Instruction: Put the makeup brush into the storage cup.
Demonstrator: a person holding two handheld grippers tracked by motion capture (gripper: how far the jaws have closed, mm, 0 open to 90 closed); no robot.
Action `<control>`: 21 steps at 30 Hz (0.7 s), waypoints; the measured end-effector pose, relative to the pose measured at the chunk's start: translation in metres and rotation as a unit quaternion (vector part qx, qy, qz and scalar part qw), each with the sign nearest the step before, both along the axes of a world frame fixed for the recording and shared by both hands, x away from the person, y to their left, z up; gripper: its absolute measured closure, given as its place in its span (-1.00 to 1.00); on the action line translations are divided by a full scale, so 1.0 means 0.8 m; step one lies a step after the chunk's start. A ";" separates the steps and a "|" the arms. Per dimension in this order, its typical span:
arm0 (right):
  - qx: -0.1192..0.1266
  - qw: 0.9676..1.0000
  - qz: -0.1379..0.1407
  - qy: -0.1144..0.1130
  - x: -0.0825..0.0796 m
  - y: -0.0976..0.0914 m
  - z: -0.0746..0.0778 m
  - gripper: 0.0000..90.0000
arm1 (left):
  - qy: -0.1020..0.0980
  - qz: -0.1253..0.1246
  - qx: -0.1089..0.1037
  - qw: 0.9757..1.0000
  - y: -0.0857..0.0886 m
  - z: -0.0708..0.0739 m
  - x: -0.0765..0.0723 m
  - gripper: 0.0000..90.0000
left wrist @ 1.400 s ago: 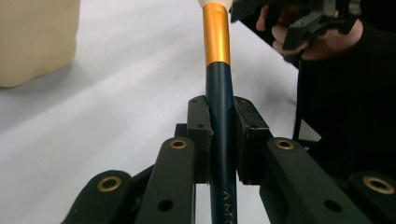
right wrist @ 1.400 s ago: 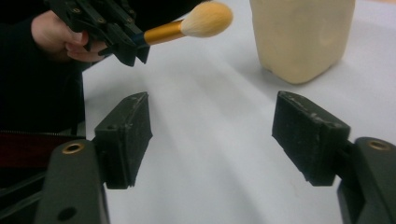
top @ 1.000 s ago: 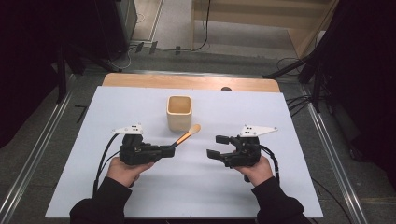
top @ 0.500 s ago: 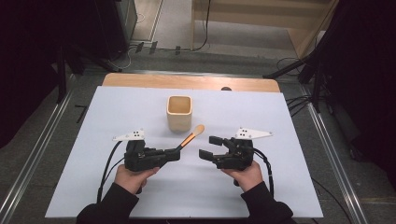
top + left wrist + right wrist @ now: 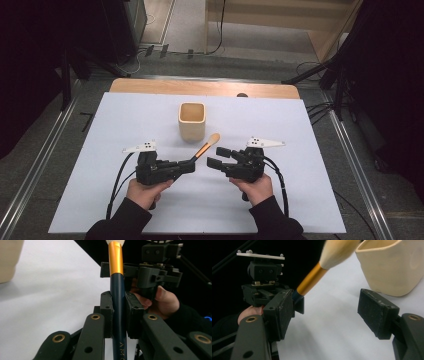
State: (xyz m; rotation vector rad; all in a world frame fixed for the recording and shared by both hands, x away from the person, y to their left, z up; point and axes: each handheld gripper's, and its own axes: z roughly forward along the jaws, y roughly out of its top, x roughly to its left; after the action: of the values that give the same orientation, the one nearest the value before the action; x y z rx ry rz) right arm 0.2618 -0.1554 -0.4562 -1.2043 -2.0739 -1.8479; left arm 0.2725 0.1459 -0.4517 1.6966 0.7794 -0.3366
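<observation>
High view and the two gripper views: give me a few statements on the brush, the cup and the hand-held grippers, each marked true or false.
1. The left hand-held gripper is shut on the brush. True.
2. The brush's bristle end sits inside the cup. False: it hangs in the air beside the cup, outside it.
3. The right hand-held gripper holds the brush's orange band. False: its jaws stand apart with nothing between the pads.
4. The cup stands upright on the white table cover. True.
5. The cup lies between the two hand-held grippers. False: it stands farther up the table, beyond both.
</observation>
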 end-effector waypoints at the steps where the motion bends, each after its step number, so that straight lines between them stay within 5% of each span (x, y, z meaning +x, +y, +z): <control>1: 0.001 1.000 -0.002 0.001 0.000 0.001 0.000 -0.34 | 0.001 0.000 -0.001 1.000 0.000 -0.001 0.000 0.77; 14: 0.037 0.999 -0.006 0.016 0.004 0.016 -0.006 -0.31 | 0.001 -0.002 0.004 1.000 -0.008 -0.006 -0.002 0.77; 21: 0.055 0.998 -0.002 0.023 0.006 0.021 -0.007 -0.05 | 0.002 -0.003 0.002 1.000 -0.012 -0.007 -0.003 0.77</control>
State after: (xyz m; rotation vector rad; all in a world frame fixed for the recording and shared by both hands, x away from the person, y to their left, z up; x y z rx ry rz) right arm 0.2663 -0.1386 -0.4617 -1.2128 -1.9198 -1.8903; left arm 0.2701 0.1364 -0.4575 1.7028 0.7775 -0.3427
